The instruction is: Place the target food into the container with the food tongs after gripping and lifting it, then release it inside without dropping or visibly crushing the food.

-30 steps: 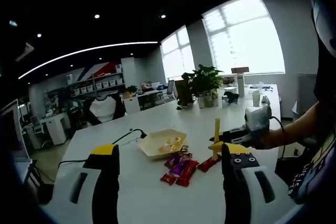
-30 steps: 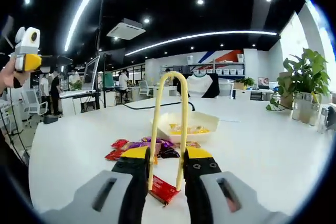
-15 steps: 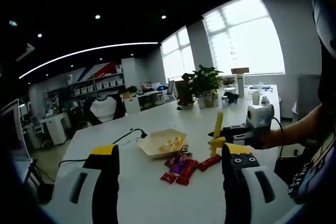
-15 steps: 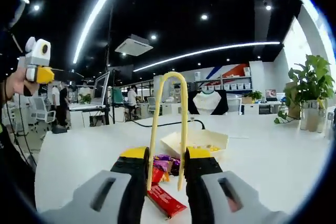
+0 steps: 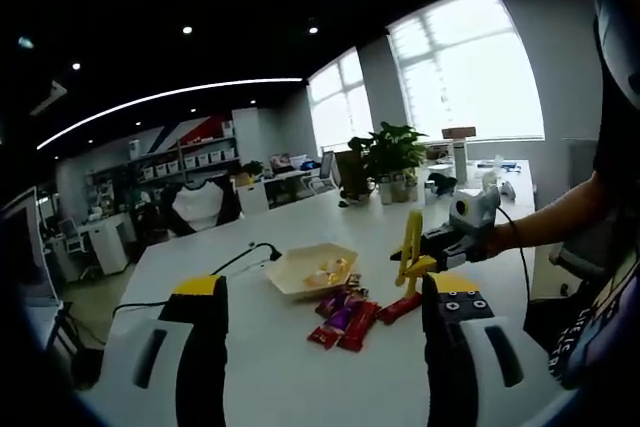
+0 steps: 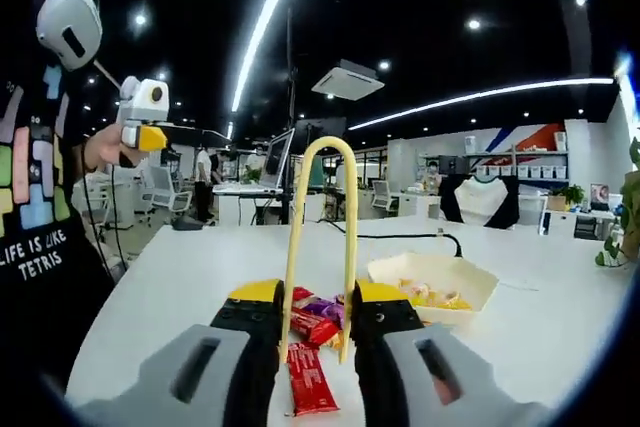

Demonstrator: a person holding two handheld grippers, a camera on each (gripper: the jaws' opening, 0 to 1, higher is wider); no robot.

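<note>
- The right gripper (image 6: 315,332) is clenched on a pair of yellow food tongs (image 6: 321,237), its jaws pressing the two arms near their lower ends; the bowed end of the tongs rises toward the camera in the right gripper view.
- In the left gripper view the same right gripper (image 5: 440,247) comes in from the right, with the yellow tongs (image 5: 409,252) angled down toward the snack pile.
- The left gripper (image 5: 325,322) is released, jaws well apart and holding nothing, raised above the white table (image 5: 300,377).
- The likely target is a red wrapped snack bar (image 6: 307,390) lying flat on the table just beside a small pile of red and purple wrapped snacks (image 6: 318,317). Which wrapper is the target cannot be told for certain.
- The cream-coloured container (image 6: 432,283) sits near the pile, beyond it, with a few yellowish pieces already inside.
- Judged from its look, the bar is light, with a glossy film wrapper that will be slippery between the tong tips; the contents may be brittle or soft enough to dent.
- A sensible hold would be across the bar's narrow width near its middle, so it hangs level, with only enough squeeze to stop sliding.
- Gripping a crimped end risks the bar swinging or slipping out on the way to the container.
</note>
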